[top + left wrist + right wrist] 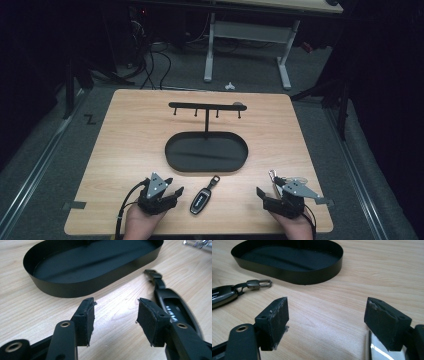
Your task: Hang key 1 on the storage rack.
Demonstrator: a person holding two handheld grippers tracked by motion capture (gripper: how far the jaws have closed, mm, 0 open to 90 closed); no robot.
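A black car key fob (pixel 199 201) with a short strap and metal clip (pixel 215 179) lies on the wooden table near the front edge, between my two grippers. My left gripper (pixel 173 186) rests just left of it, open, with nothing between its jaws. In the left gripper view the left gripper (pixel 115 312) has the fob (pixel 175 307) right beside its right jaw. My right gripper (pixel 266 189) sits open at the front right. The right gripper view shows the right gripper (pixel 325 315) with the fob (pixel 222 296) and its clip (pixel 258 284) off to the left.
A black oval tray (pixel 172 160) stands mid-table, with a T-shaped rack of small hooks (pixel 206 106) rising from it. A shiny silver metal piece (pixel 273 176) lies by the right gripper, partly under its right jaw (pixel 374 350). Bare wood surrounds the tray.
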